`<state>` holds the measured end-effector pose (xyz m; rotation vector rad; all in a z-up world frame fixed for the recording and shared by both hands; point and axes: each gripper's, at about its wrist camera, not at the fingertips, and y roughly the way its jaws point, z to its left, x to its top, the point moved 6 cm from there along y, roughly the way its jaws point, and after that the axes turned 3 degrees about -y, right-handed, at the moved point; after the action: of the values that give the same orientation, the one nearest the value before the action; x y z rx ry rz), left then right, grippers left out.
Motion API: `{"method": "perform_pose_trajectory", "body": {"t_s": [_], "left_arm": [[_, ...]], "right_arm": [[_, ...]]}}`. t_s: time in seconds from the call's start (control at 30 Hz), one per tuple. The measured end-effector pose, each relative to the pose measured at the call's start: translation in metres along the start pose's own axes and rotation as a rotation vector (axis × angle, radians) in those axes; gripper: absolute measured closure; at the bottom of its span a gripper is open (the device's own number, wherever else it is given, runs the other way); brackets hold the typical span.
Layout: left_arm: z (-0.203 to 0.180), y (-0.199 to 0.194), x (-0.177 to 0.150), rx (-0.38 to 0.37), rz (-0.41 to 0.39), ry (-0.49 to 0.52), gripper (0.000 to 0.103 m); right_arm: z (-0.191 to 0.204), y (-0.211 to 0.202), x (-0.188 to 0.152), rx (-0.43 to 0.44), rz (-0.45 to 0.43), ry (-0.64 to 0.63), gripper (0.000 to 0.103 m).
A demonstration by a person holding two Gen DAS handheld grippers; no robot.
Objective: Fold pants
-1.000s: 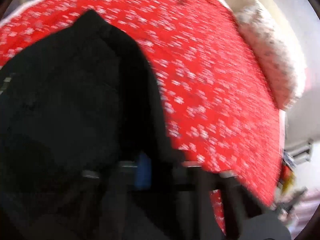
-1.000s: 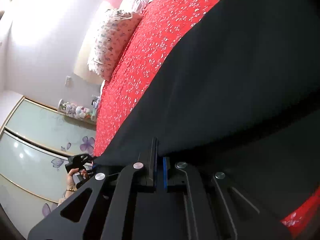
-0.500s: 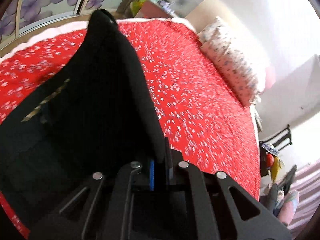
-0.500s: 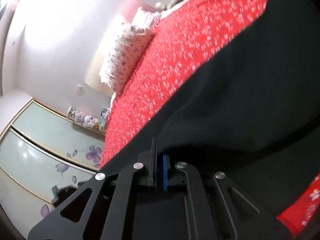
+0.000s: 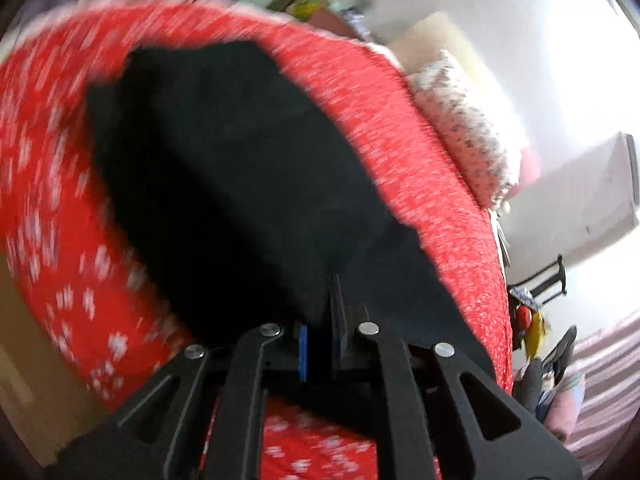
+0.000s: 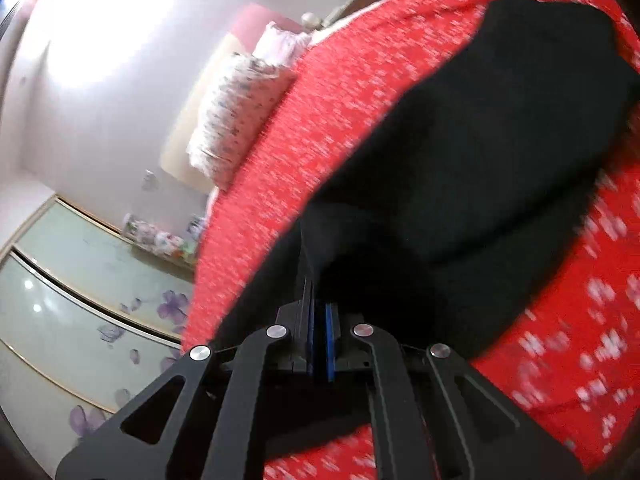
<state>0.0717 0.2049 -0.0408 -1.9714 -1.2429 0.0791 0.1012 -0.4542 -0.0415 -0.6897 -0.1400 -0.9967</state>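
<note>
Pants: The black pants are lying on the red bed cover. They are covering much of the middle of the bed. The near edge is lifting up to both grippers. In the right wrist view the pants are spreading away from the gripper, with a fold of cloth sitting on top near the front.

Left gripper: The left gripper is pinching the black cloth. Its jaws are nearly closed, with a thin gap where the cloth is sitting. The jaws have just been opening a tiny bit, and the cloth is between them.

Right gripper: The right gripper is squeezing tight on the edge of the pants. The cloth is rising up out of its closed jaws.

Bed cover: It is red with small white flowers. It is showing on both sides of the pants. Much of it is looking blurry.

Pillow: A white pillow with little dots is sitting at the far end of the bed, well apart from the pants. The right wrist view is showing it too.

Closet: Sliding doors with purple flowers are standing beside the bed. What is inside them is hidden.

Shelf: A small shelf is holding little things, too blurry to tell.
</note>
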Motion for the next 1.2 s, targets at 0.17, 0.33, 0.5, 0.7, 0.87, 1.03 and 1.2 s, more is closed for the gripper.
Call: {"method": "perform_pose_trajectory", "body": {"t_s": [0.17, 0.33, 0.5, 0.7, 0.87, 1.03, 1.2], "left_arm": [[0.006, -0.005, 0.004, -0.057, -0.05, -0.021, 0.079], [0.021, -0.021, 0.036, -0.095, -0.088, -0.127, 0.057], [0.042, -0.026, 0.057, -0.074, -0.127, -0.25, 0.052], [0.043, -0.028, 0.071, 0.013, -0.162, -0.187, 0.097], [0.041, -0.055, 0.063, 0.017, -0.214, -0.114, 0.099], [0.051, -0.078, 0.048, 0.038, -0.277, -0.063, 0.099], [0.078, -0.044, 0.047, 0.087, -0.196, -0.152, 0.097]], "right_arm": [[-0.008, 0.0, -0.004, -0.004, 0.018, 0.022, 0.099], [-0.005, 0.003, -0.004, -0.019, 0.011, 0.004, 0.099], [-0.008, 0.005, -0.003, -0.014, 0.018, 0.024, 0.099], [-0.011, 0.006, -0.003, -0.006, 0.027, 0.042, 0.099], [-0.011, 0.005, -0.002, 0.002, 0.018, 0.038, 0.099], [-0.013, -0.003, 0.001, 0.022, 0.005, 0.03, 0.099], [-0.016, 0.0, 0.0, -0.001, 0.024, 0.03, 0.099]]}}
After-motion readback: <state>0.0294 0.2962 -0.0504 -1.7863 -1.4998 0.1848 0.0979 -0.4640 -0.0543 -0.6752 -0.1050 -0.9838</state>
